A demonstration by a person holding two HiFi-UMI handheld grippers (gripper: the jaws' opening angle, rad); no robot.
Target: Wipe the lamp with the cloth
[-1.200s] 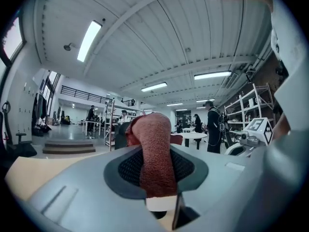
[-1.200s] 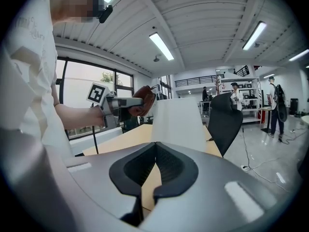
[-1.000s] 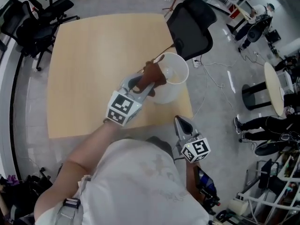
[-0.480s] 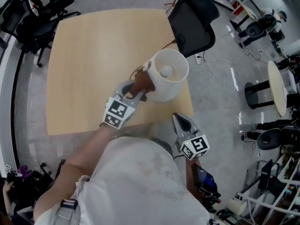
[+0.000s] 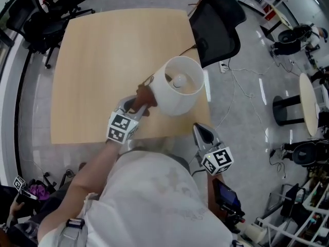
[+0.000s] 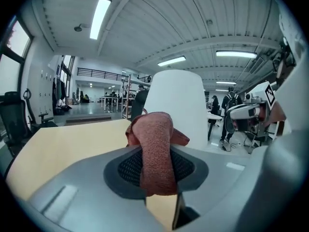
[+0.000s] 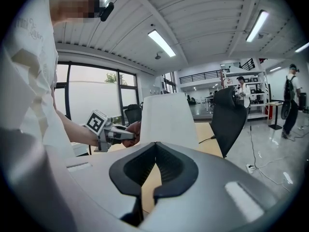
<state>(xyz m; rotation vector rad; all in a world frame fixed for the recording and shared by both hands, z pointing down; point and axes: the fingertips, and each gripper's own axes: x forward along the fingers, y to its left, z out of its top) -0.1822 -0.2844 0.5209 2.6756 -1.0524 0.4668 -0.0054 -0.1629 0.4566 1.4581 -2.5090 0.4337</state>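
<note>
Left gripper (image 5: 138, 103), at centre-left of the head view, is clamped on a rust-brown terry cloth (image 6: 155, 144). Its jaws stand partly apart around the thick fold, and the bunched end pokes out beyond the tips. That end appears to press against the left flank of the white conical fabric-shaded lamp (image 5: 177, 86), which stands near the lower right corner of the pale wooden table (image 5: 103, 60), just below a black office chair (image 5: 216, 27) at the top right. A second ago the cloth sat up at the shade's open rim. Since then the left gripper has sunk and tipped, dragging the cloth down the outside of the shade towards its lower edge, while the lamp itself has stayed put. That reads as one downward stroke nearly finished on this side. The far and right-hand faces of the shade, and whatever base lies hidden beneath it, probably still need passes. Right gripper (image 7: 154, 166), at the lower right of the head view beyond the table's near edge, has its jaws closed together on nothing and sits apart from the lamp.
</note>
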